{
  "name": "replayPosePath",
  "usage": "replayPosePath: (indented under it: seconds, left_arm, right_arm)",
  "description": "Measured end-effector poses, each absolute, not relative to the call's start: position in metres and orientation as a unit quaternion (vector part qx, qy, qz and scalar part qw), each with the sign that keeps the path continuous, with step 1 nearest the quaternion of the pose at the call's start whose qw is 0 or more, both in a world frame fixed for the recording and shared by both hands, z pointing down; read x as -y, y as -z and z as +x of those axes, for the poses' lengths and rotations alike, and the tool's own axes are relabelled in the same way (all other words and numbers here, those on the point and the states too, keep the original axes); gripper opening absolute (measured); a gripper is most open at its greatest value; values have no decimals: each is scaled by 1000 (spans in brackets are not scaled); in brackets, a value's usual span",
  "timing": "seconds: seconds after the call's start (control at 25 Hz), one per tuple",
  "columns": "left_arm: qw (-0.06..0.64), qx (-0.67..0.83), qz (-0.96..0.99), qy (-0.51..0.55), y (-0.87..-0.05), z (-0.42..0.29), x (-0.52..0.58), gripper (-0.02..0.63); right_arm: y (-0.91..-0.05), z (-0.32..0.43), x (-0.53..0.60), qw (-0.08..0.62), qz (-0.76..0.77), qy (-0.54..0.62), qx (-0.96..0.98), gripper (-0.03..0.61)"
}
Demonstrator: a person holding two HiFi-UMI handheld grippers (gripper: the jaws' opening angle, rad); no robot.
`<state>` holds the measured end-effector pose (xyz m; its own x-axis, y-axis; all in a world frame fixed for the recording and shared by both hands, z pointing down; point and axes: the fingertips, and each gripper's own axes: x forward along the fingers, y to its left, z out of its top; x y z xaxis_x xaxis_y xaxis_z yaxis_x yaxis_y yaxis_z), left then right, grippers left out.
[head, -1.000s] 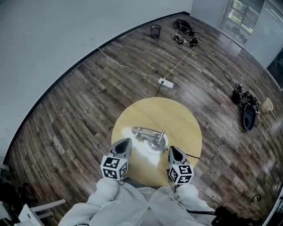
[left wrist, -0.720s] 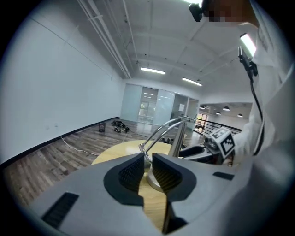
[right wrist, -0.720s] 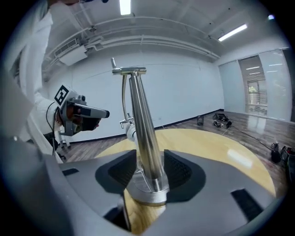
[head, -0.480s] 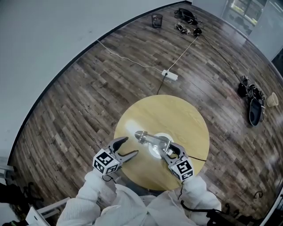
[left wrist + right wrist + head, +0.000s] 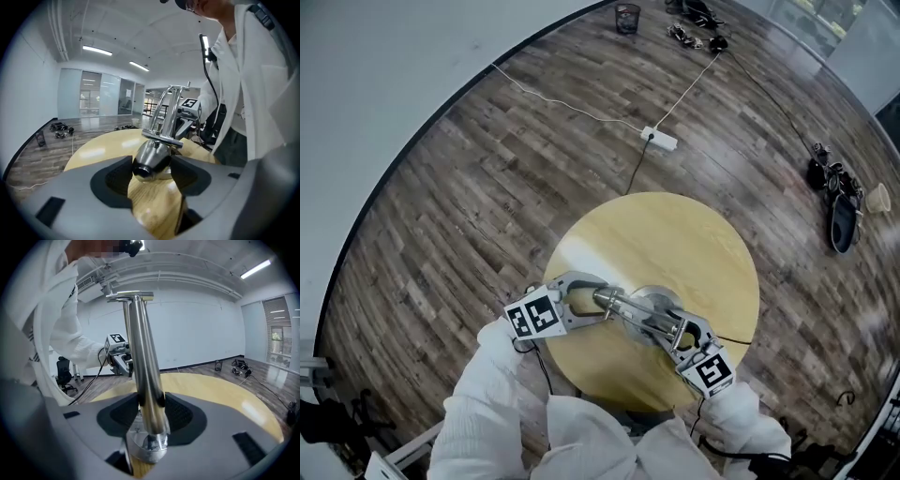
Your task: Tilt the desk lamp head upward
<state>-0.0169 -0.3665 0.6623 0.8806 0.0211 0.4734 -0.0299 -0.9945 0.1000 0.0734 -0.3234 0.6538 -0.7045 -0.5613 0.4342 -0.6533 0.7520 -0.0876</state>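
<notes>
A chrome desk lamp stands in the middle of a round yellow table (image 5: 675, 234). Its head (image 5: 605, 298) (image 5: 150, 161) points left and downward from the top of an upright pole (image 5: 143, 362), which rises from a round base (image 5: 654, 302) (image 5: 147, 446). My left gripper (image 5: 592, 300) (image 5: 150, 176) is open, and the lamp head sits between its pads, close to both. My right gripper (image 5: 673, 324) (image 5: 151, 414) is open too. It reaches in from the front right, and the lower pole stands between its pads just above the base.
A white power strip (image 5: 660, 140) with cables lies on the wood floor beyond the table. A dark cup (image 5: 627, 17) stands by the wall, and shoes and bags (image 5: 834, 211) lie at the right. White sleeves (image 5: 506, 412) fill the near edge.
Both grippers were shut at the table's near edge. They have opened and moved in, the left around the lamp head and the right around the pole.
</notes>
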Motion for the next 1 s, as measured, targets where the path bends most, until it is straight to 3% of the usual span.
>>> replayPosePath:
  seconds: [0.48,1.0]
  left_arm:
    - [51,-72,965,-248,-669,-4,366,258]
    - [25,-64,956,-285,-628,-41,366,245]
  right_arm:
    - [-662,75,327,208,325,-113,916,178]
    - [-660,73,321,231,310,-111,916,178]
